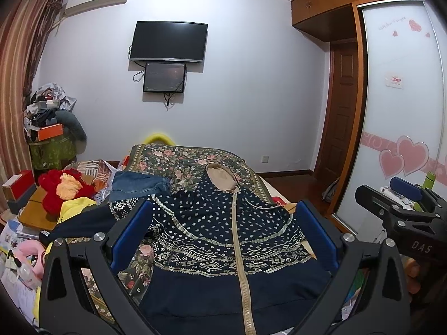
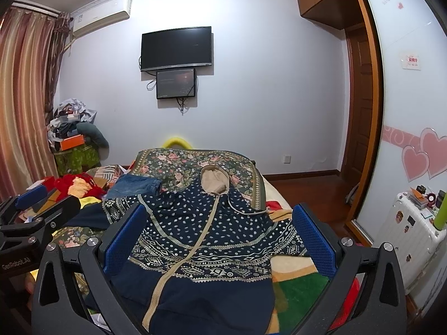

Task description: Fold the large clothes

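Note:
A navy hooded jacket (image 1: 223,231) with white dots, patterned bands and a beige zip lies face up on the bed, hood (image 1: 222,177) pointing to the far end. It also shows in the right wrist view (image 2: 204,237). My left gripper (image 1: 223,223) is open and empty, held above the jacket's lower part. My right gripper (image 2: 216,223) is open and empty, held above the jacket's right half. Each gripper shows at the edge of the other's view, the right one (image 1: 402,203) and the left one (image 2: 36,209).
A floral bedcover (image 1: 184,159) covers the bed. Folded jeans (image 1: 137,185) lie left of the jacket. Red and yellow clothes (image 1: 64,192) and boxes crowd the left side. A white suitcase (image 2: 413,231) and a sliding wardrobe door (image 2: 405,97) stand at the right.

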Motion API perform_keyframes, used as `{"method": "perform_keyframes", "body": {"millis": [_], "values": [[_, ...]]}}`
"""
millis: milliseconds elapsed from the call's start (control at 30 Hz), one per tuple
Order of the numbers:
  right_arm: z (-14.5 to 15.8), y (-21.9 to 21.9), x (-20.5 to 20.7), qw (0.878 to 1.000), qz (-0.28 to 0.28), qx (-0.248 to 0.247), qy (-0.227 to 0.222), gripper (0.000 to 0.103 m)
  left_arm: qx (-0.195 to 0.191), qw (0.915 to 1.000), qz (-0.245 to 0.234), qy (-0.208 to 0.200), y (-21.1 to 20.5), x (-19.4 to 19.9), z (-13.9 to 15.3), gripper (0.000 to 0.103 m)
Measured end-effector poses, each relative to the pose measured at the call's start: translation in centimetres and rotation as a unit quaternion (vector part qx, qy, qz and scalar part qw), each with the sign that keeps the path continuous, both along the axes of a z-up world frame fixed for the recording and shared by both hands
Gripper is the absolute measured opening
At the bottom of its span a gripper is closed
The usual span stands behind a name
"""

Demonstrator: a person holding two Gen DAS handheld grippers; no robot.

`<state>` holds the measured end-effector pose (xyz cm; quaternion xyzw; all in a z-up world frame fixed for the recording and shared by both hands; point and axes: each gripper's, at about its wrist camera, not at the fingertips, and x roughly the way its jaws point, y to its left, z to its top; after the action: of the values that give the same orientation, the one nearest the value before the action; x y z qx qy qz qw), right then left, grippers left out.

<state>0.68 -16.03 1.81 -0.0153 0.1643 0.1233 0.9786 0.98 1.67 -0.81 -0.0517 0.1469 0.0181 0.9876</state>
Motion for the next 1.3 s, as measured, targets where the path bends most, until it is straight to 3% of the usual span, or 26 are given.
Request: {"method": "perform_keyframes", "body": {"millis": [1300], "values": [[0.1,0.6,0.2,1.000,0.006,-0.006,0.000,0.103,-0.015,0.9998,0.010,0.001,1.1,-0.2,0.0,0.103]]}}
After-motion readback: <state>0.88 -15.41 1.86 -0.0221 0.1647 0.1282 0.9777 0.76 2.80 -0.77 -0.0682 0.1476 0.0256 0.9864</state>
